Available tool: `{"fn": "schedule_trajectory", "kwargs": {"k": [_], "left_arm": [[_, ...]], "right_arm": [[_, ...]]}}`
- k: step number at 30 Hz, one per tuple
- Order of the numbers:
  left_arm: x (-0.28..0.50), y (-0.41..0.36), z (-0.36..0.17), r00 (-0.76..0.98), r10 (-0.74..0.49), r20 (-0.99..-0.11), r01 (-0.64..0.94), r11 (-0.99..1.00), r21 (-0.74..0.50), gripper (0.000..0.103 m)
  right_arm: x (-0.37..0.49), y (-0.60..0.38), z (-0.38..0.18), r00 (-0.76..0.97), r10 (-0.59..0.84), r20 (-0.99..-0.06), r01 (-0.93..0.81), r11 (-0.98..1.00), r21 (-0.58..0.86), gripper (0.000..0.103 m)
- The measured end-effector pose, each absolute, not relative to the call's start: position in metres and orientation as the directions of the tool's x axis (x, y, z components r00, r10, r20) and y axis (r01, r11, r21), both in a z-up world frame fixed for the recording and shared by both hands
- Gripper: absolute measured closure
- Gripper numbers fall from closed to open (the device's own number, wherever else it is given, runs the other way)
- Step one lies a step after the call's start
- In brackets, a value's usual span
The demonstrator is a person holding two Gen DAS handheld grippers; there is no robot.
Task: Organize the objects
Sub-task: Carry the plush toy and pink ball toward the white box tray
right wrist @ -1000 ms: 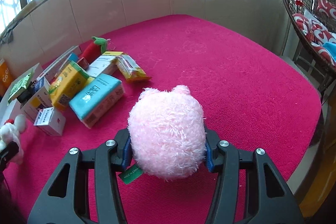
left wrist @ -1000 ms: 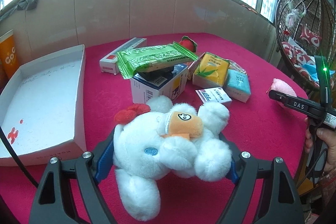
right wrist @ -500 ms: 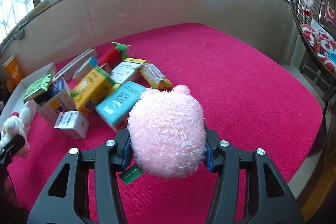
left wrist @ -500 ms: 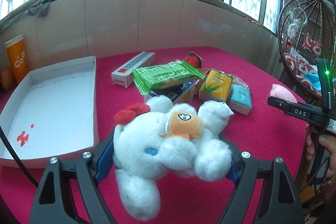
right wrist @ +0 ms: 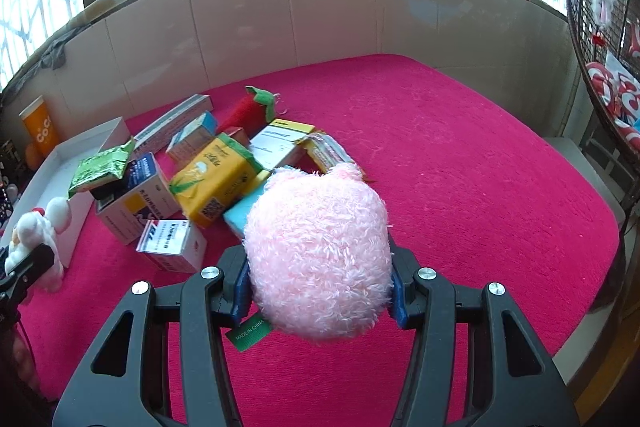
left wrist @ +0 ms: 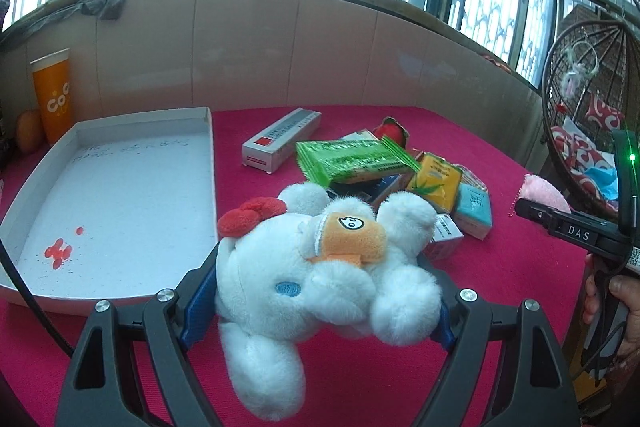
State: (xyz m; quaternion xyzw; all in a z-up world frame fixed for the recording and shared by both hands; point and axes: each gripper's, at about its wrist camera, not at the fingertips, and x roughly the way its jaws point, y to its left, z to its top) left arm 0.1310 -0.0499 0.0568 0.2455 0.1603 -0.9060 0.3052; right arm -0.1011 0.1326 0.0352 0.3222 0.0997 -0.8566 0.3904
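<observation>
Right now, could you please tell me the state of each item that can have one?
left tool: shut on the white plush.
white plush: gripped, lying sideways.
right tool: shut on the pink plush.
pink plush: gripped.
white tray: holds no objects.
green packet: on top of the boxes.

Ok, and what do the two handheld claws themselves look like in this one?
Both are matte black plastic frames with triangular cut-outs, silver screw heads and blue pads on the fingers. The left claw has a black cable trailing at its left side. Seen side-on from the left camera, the right claw shows a white "DAS" label and a green indicator light.
</observation>
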Motion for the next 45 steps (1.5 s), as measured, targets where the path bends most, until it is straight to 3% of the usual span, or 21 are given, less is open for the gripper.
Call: {"fn": "schedule_trajectory", "kwargs": {"k": [24,45], "left_arm": [[0.181,-0.088,0.070,-0.630,-0.591,-0.504,0.741,-0.652,-0.161,0.019],[0.231,-0.127,0.070,-0.562,-0.654,-0.506,0.814,-0.544,-0.202,0.019]], "right_arm": [[-0.075,0.101,0.053,-0.475,-0.643,-0.600,0.782,-0.621,0.047,0.051],[-0.010,0.025,0.075,-0.400,-0.731,-0.553,0.893,-0.447,-0.054,0.051]]}}
